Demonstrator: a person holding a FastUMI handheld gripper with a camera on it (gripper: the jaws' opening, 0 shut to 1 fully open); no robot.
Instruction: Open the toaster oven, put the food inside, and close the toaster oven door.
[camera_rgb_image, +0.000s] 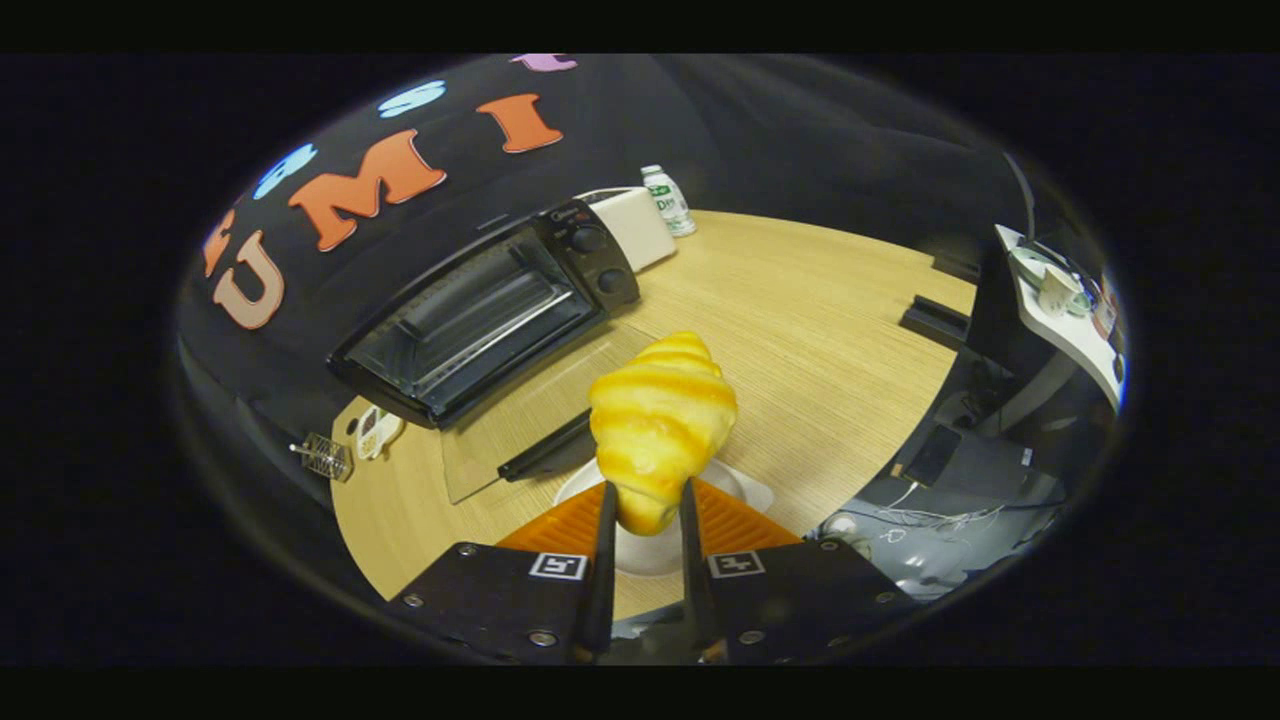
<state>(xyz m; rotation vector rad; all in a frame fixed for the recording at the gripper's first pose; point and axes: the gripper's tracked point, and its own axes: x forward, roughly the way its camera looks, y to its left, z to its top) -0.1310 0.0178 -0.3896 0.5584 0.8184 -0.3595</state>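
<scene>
Your gripper (647, 510) pinches one golden, ridged croissant (660, 425) between both fingers at lower centre, above one white plate (745, 488). Upper left of it, one black toaster oven (480, 315) stands with its glass door (530, 410) dropped open on the table (820, 330).

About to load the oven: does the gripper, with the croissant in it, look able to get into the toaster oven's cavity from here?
Probably yes. The toaster oven has its glass door folded down flat, and the gripper, shut on the croissant, has bare table between it and the opening.
</scene>
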